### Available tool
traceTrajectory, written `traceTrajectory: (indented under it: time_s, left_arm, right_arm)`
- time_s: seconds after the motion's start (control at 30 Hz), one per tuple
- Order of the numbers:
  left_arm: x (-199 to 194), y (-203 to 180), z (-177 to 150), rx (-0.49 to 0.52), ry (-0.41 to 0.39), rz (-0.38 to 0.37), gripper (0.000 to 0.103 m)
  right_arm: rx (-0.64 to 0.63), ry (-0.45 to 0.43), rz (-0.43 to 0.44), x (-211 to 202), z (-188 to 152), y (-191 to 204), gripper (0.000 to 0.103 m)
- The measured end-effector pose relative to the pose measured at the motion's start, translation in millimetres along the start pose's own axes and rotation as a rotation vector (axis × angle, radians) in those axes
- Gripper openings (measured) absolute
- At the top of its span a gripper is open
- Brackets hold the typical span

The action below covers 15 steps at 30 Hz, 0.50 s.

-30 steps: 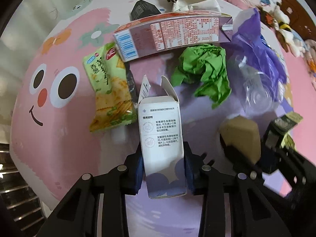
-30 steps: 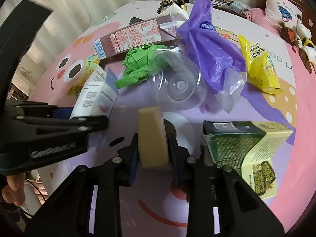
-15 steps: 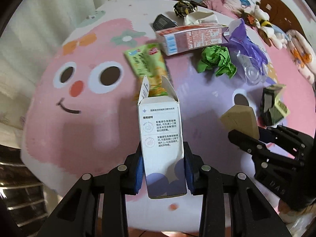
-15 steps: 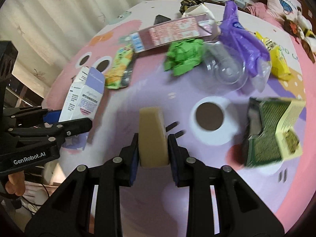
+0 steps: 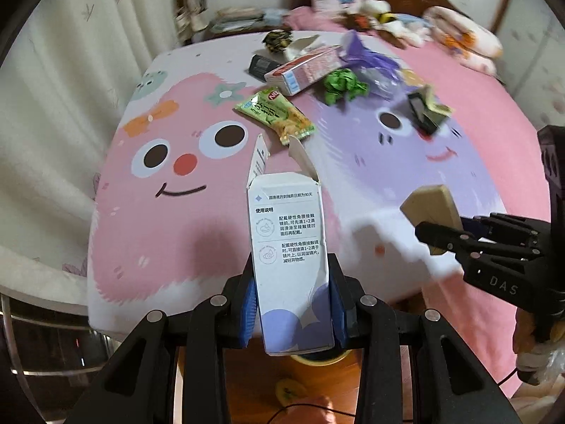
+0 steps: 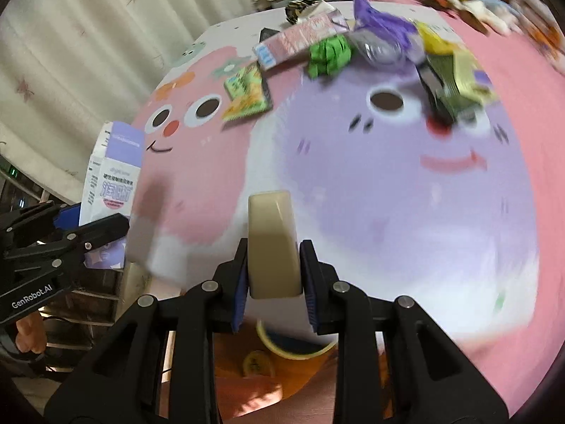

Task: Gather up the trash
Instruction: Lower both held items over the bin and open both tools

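Litter, including a crumpled green paper wad, crowds the bed's far end; left gripper jaws clamp a white printed carton, right gripper jaws a beige block.

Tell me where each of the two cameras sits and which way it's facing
Left wrist: on the left gripper, facing the bed over its white carton; the right gripper and a hand show.
Right wrist: on the right gripper, same way, over its beige block; the left gripper shows.
Shared: the green wrapper.
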<state>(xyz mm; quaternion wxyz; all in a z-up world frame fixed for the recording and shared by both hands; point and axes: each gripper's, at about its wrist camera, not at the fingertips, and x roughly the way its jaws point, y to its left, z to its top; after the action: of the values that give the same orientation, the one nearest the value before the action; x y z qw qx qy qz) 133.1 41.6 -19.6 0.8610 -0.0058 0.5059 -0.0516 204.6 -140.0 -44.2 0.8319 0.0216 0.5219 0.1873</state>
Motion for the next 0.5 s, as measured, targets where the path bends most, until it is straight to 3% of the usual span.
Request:
traceTrajectory:
  time_s: [0.17, 0.5]
  left_arm:
    - [-17.6, 4.3, -52.3, 0.094, -0.018, -0.016, 0.034]
    - [5.3, -20.7, -138.6, 0.188, 0.111, -0.101, 0.034]
  right_arm:
    - [0.058, -0.007, -0.046, -4.6, -61.7, 34.7, 0.024]
    - [0.120, 0.137, -0.087, 10.6, -166.6, 54.3, 0.024]
